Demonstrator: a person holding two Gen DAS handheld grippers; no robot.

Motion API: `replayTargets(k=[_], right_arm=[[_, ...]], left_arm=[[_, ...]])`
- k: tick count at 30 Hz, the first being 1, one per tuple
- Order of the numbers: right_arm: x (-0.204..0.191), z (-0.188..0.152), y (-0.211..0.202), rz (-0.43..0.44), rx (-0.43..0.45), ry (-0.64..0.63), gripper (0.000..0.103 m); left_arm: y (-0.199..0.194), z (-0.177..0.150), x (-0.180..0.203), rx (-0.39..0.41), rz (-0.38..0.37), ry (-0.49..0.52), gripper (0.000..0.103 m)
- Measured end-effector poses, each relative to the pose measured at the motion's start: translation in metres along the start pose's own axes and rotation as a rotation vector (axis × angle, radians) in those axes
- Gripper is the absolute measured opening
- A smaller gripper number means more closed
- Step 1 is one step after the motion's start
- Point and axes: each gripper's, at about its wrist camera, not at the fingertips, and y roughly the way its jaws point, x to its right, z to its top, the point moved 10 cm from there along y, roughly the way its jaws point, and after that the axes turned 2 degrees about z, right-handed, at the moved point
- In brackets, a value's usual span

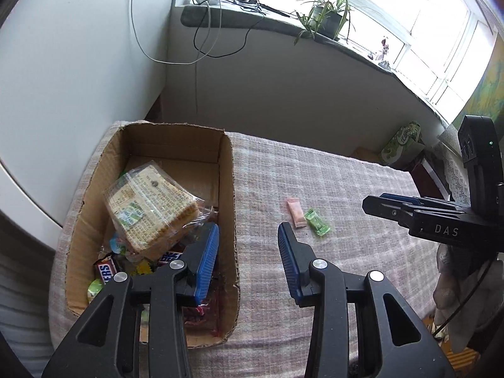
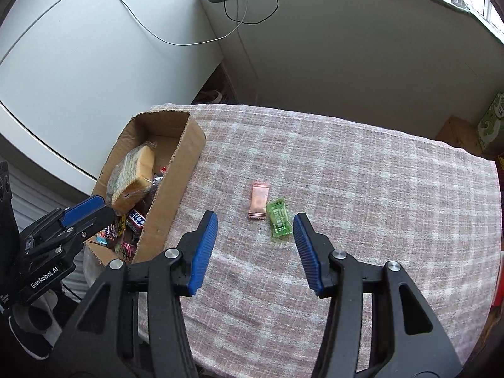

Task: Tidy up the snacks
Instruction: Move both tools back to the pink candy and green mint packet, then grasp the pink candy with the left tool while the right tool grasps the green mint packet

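Green candy [image 2: 278, 222], crinkly translucent wrapper

Box [image 1: 228, 189]: raw brown corrugated cardboard, matt, torn edges. Tablecloth [image 2: 346, 163]: coarse woven cloth, rough. Green candy [image 2: 278, 223] and pink sachet [image 2: 259, 201]: glossy film. Gripper pads [image 2: 204, 252]: ribbed blue plastic on matt black frames.
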Motion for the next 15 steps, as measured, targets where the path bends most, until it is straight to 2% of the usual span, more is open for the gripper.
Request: replayTargets(k=[6, 10, 15], right_arm=[[0.032, -0.002, 0.01, 0.019, -0.023, 0.016, 0.052], [0.038, -0.008, 0.021, 0.027, -0.047, -0.041, 0.052], [0.029, -0.021, 0.034, 0.044, -0.051, -0.145, 0.052]], left_arm=[[0.016, -0.007, 0.04, -0.032, -0.078, 0.029, 0.04], [0.036, -0.011, 0.061, -0.057, -0.103, 0.056, 0.04], [0.061, -0.008, 0.072, -0.073, -0.13, 0.034, 0.04]])
